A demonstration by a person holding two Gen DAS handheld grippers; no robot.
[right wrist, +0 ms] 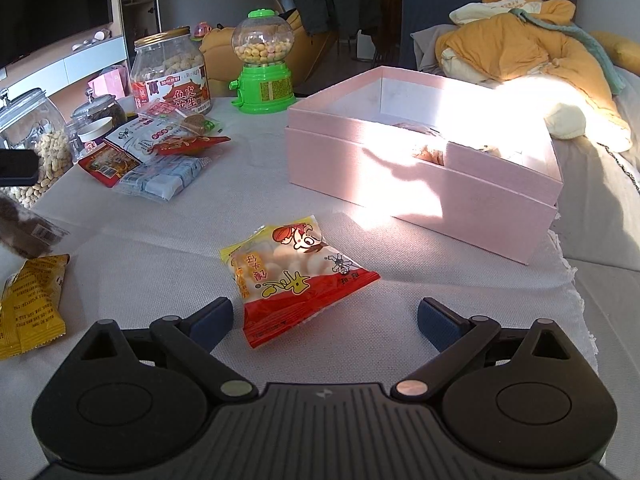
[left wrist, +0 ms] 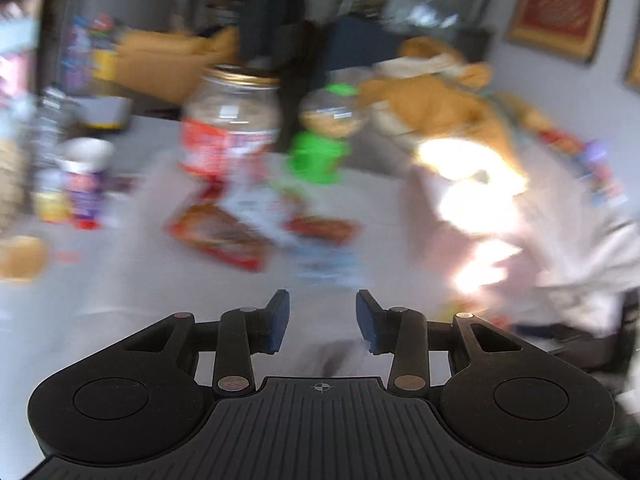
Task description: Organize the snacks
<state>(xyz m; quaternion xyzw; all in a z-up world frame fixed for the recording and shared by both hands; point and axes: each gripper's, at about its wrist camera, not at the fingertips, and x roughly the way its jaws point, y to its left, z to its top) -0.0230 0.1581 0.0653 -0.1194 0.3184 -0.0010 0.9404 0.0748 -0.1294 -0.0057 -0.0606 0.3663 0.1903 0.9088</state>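
In the right wrist view a red and yellow snack packet point(right wrist: 296, 276) lies flat on the white tablecloth, just ahead of my right gripper point(right wrist: 325, 312). That gripper is wide open and touches nothing. Beyond it stands an open pink box point(right wrist: 400, 184) with some snacks inside. The left wrist view is blurred by motion. In it my left gripper point(left wrist: 322, 304) hangs above the table, its blue pads a little apart with nothing between them. A pile of snack packets point(left wrist: 236, 232) lies ahead of it, and the pink box point(left wrist: 424, 216) is to its right in bright sunlight.
A red-labelled jar point(right wrist: 170, 76) and a green candy dispenser point(right wrist: 264, 64) stand at the back. Glass jars of nuts point(right wrist: 36, 148) line the left edge, beside the packet pile point(right wrist: 160, 156). A yellow packet point(right wrist: 32, 304) and a brown packet point(right wrist: 28, 232) lie near left. An orange quilt point(right wrist: 512, 48) covers the sofa.
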